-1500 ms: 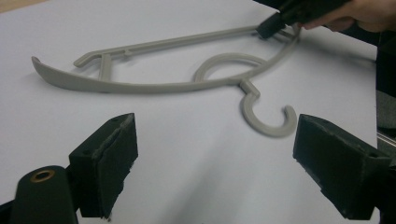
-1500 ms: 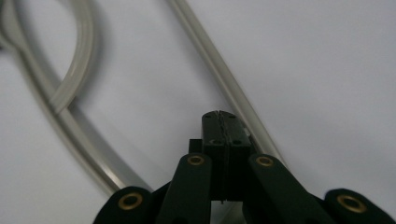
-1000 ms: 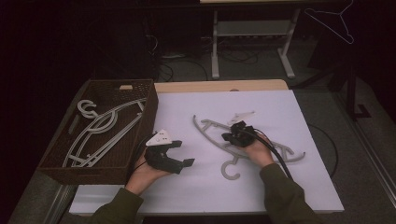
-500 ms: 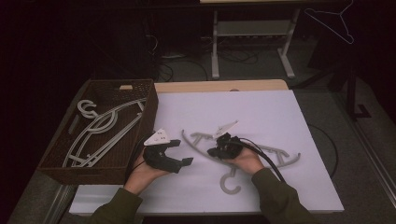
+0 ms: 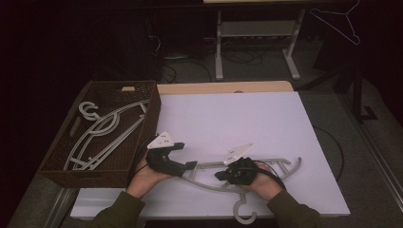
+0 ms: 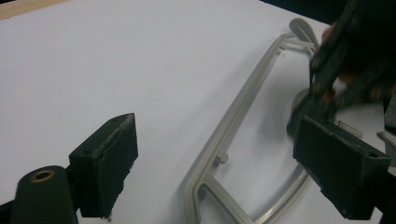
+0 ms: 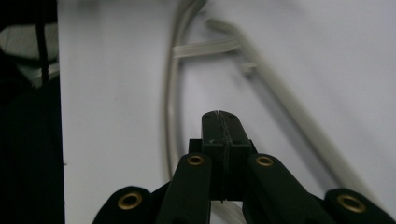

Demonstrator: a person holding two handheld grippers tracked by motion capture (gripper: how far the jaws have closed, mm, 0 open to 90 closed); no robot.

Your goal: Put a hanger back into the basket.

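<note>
A grey plastic hanger point(image 5: 273, 163) lies flat on the white board point(image 5: 237, 118), its hook point(image 5: 244, 214) pointing at the near edge. My right gripper point(image 5: 219, 175) rests over the hanger's middle and points left. Its jaws are shut, pad against pad point(image 7: 219, 116), with nothing visible between the tips; the hanger's bars point(image 7: 289, 121) run past on both sides. My left gripper point(image 5: 186, 155) stands open just left of the hanger's left end. In the left gripper view the hanger point(image 6: 243, 93) lies ahead between the wide-apart pads point(image 6: 112, 158).
A dark woven basket point(image 5: 153, 114) at the board's left edge holds several grey hangers point(image 5: 100, 128). Beyond the table stand a metal frame point(image 5: 256, 33) and cables on the floor. A wire hanger point(image 5: 340, 21) hangs at the upper right.
My right hand has moved left and toward the near edge, and the hanger came along, turning so its hook points at the near edge. The left gripper has stayed put.
</note>
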